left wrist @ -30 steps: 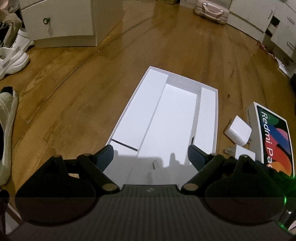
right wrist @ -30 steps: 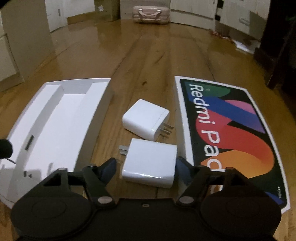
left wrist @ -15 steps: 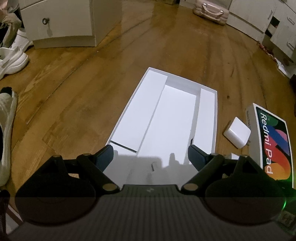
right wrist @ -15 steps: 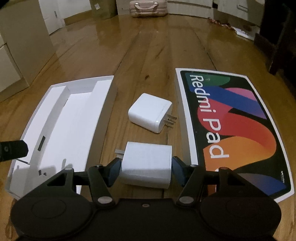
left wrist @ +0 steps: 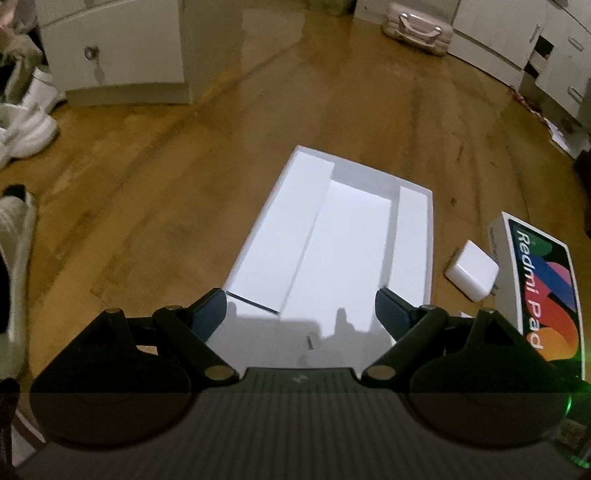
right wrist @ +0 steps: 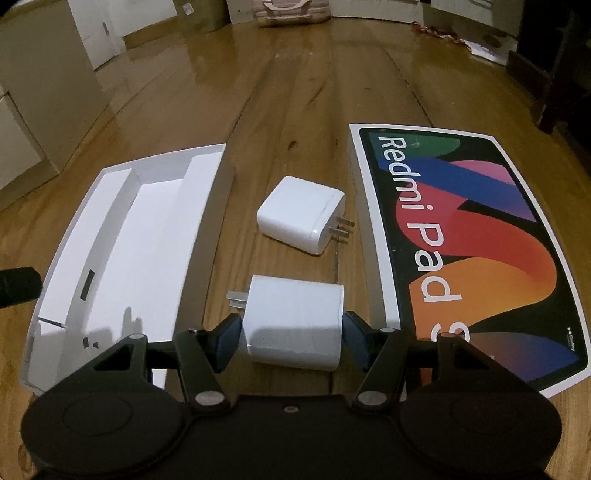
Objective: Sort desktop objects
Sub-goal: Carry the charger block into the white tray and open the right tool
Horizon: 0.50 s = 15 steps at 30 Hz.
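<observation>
My right gripper (right wrist: 291,332) is shut on the near white charger (right wrist: 295,321), its pads pressing both sides, prongs pointing left. A second white charger (right wrist: 301,219) lies just beyond it, prongs pointing right; it also shows in the left wrist view (left wrist: 472,269). An open white box tray (right wrist: 122,236) lies to the left, and the Redmi Pad lid (right wrist: 469,240) to the right. My left gripper (left wrist: 301,314) is open and empty, hovering over the near end of the tray (left wrist: 332,243). The lid (left wrist: 543,291) shows at the right there.
Everything lies on a wooden floor. White shoes (left wrist: 22,122) and a white cabinet (left wrist: 122,51) stand at the far left. A pink case (left wrist: 415,27) and white drawers (left wrist: 554,55) stand at the back.
My right gripper has closed in on the near charger, its pads now touching both sides. My left gripper has drawn back slightly over the tray, still open.
</observation>
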Each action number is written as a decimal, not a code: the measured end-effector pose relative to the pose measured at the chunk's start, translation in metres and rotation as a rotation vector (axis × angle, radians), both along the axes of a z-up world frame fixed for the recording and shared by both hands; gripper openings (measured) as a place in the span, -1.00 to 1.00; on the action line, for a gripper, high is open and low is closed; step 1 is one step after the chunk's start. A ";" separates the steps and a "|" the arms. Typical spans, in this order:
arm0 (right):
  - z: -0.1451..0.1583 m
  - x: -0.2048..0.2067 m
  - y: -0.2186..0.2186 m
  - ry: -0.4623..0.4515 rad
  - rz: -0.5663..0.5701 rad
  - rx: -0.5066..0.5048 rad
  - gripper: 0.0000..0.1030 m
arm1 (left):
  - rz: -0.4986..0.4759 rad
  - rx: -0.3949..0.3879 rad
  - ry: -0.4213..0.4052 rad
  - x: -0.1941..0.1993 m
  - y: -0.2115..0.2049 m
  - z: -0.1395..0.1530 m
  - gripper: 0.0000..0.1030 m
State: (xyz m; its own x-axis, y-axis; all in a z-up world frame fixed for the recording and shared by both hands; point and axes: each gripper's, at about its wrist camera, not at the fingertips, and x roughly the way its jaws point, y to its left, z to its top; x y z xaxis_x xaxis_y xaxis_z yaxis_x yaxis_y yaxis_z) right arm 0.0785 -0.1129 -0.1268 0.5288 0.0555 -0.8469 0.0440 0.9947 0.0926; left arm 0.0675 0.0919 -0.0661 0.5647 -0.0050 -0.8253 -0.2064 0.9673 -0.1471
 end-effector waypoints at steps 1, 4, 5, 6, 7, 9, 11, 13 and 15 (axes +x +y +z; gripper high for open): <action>0.000 0.000 -0.001 -0.005 -0.002 0.008 0.28 | -0.010 -0.025 0.005 0.001 0.001 -0.004 0.71; -0.002 0.000 -0.004 -0.005 -0.011 0.053 0.28 | -0.011 -0.078 0.037 0.001 0.005 -0.014 0.71; -0.004 0.001 -0.004 0.004 -0.008 0.051 0.29 | -0.002 -0.085 0.039 0.001 0.006 -0.016 0.71; -0.006 0.001 -0.004 0.014 -0.006 0.050 0.28 | 0.008 -0.083 0.037 0.000 0.007 -0.015 0.71; -0.008 0.002 -0.004 0.021 -0.005 0.049 0.29 | 0.015 -0.079 0.037 0.000 0.007 -0.015 0.71; -0.012 0.002 -0.001 0.017 -0.004 0.037 0.29 | 0.020 -0.072 0.034 0.000 0.008 -0.013 0.71; -0.014 0.002 0.001 0.009 0.000 0.023 0.27 | 0.027 -0.073 0.028 -0.001 0.010 -0.011 0.71; -0.013 0.001 -0.001 0.003 -0.006 0.034 0.27 | 0.038 -0.079 0.030 -0.002 0.013 -0.010 0.71; -0.005 -0.002 -0.003 -0.022 -0.010 0.045 0.26 | 0.047 -0.085 0.025 -0.002 0.015 -0.008 0.71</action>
